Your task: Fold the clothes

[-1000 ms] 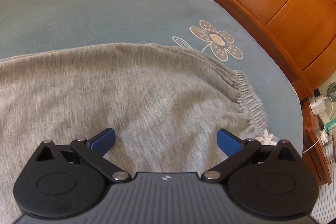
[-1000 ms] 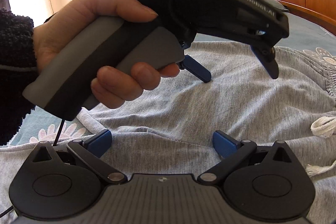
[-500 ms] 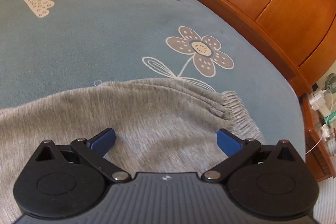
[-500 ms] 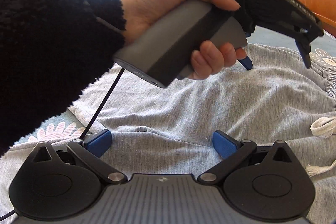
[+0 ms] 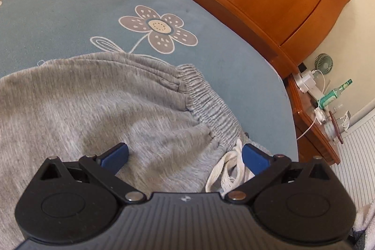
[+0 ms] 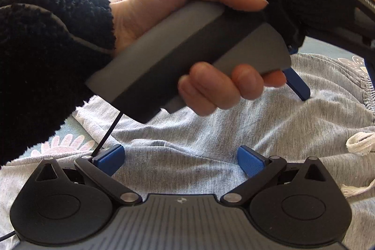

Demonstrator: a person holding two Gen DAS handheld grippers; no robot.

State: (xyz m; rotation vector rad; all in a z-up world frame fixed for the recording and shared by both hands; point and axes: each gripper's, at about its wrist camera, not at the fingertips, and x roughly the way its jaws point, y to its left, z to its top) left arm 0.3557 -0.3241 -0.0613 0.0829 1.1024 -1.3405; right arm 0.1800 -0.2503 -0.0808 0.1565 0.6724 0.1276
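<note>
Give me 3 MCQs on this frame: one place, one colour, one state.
1. Where does the drawstring lie?
A. between the left gripper's fingers
B. on the nightstand
C. on the headboard

2. What colour are the sweatpants?
A. grey
B. red
C. black

3. How is the right gripper?
A. shut on the waistband
B. open, holding nothing
C. shut on the drawstring

Key:
1 A, the white cord sits by the right-hand blue finger.
2 A, grey fabric spreads over the blue sheet.
3 B, its fingers stand wide apart above the cloth.
</note>
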